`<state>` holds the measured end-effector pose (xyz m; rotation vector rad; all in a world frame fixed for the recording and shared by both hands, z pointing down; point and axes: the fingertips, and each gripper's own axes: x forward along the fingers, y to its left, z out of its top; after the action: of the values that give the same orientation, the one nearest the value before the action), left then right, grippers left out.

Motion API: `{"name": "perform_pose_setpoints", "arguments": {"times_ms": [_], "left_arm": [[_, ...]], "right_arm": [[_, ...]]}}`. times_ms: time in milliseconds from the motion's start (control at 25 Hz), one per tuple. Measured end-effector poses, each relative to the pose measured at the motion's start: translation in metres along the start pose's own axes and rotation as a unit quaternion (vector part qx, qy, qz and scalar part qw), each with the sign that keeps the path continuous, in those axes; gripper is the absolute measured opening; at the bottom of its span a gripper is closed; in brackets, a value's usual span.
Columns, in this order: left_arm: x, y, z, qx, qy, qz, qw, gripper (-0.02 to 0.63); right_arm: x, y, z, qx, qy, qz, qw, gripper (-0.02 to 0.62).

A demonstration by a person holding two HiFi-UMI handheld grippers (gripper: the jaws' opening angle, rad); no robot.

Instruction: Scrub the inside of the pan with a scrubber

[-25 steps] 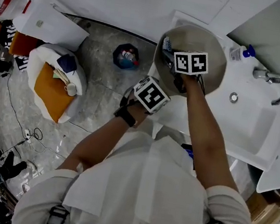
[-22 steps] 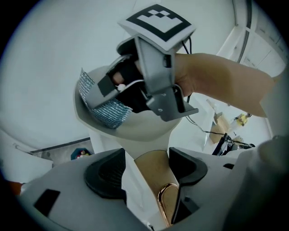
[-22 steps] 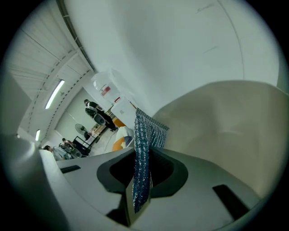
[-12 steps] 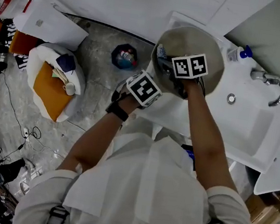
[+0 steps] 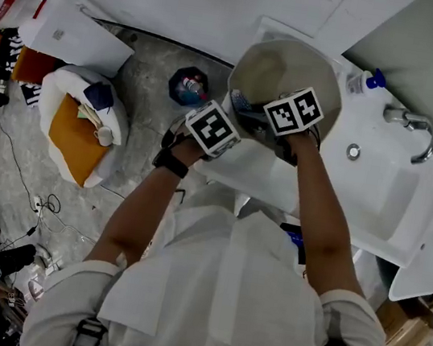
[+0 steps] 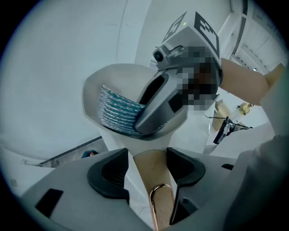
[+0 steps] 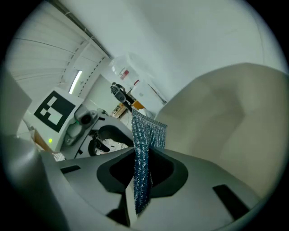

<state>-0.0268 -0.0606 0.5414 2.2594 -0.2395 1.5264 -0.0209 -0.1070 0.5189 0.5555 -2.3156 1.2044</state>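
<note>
At the left end of a white sink [image 5: 384, 195], a beige pan [image 5: 294, 66], mouth open toward the head view, with both arms reaching in from below.

Left gripper [image 6: 146, 163] at the pan's tan handle [image 6: 151, 169], fingers pinching it from either side, having just eased inward a touch. A copper hanging loop [image 6: 161, 203] at the handle's near end, behind the fingertips. Pan's bowl straight ahead of those fingers, just past the point where the handle joins it.

Right gripper [image 7: 142, 173] inside the bowl, fingers pressed together on a blue-green woven scrubber [image 7: 144, 131], gripped edge-on, its free end sticking out past the fingertips. From the left gripper view, scrubber flat against the pan's inner wall, ahead of the left fingers and up to their left, the right gripper's grey fingers on top of it. Pale inside of the pan to the right of the right fingers.

Chrome tap [image 5: 415, 126] and a blue-capped bottle [image 5: 367, 80] on the sink's far rim, to the right of both pairs of fingers in the head view. On the grey floor [image 5: 144, 165], left of the left fingers, a small dark bin [image 5: 189, 86] and, farther out, a white bag with an orange panel [image 5: 80, 134].
</note>
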Motion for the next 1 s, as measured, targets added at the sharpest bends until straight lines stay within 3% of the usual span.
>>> {"name": "perform_pose_setpoints", "arguments": {"times_ms": [160,400,520,600,760,880,1000], "left_arm": [[-0.003,0.003,-0.005,0.003,0.019,0.004,0.9998,0.276],[0.0,-0.003,0.002,0.005,0.002,-0.006,1.0,0.276],[-0.001,-0.004,0.003,0.002,-0.002,-0.008,1.0,0.276],[-0.001,-0.003,0.0,-0.004,0.005,-0.007,1.0,0.276],[-0.001,-0.002,-0.004,-0.008,0.012,-0.002,0.9999,0.276],[-0.004,0.001,-0.01,-0.014,0.026,0.006,0.9995,0.275],[-0.001,-0.001,-0.006,-0.014,0.016,0.003,0.9998,0.273]], "right_arm": [[0.0,-0.009,0.004,-0.001,0.001,0.002,1.0,0.058],[0.009,-0.062,0.055,0.019,-0.104,-0.103,0.989,0.058],[0.006,-0.075,0.065,0.054,-0.131,-0.115,0.983,0.058],[0.01,-0.064,0.059,0.051,-0.109,-0.087,0.989,0.058],[0.012,-0.027,0.026,0.041,-0.015,0.002,0.999,0.058],[0.001,-0.007,-0.001,0.042,0.06,0.058,0.996,0.058],[-0.012,-0.001,-0.025,0.028,0.121,0.077,0.989,0.058]]}}
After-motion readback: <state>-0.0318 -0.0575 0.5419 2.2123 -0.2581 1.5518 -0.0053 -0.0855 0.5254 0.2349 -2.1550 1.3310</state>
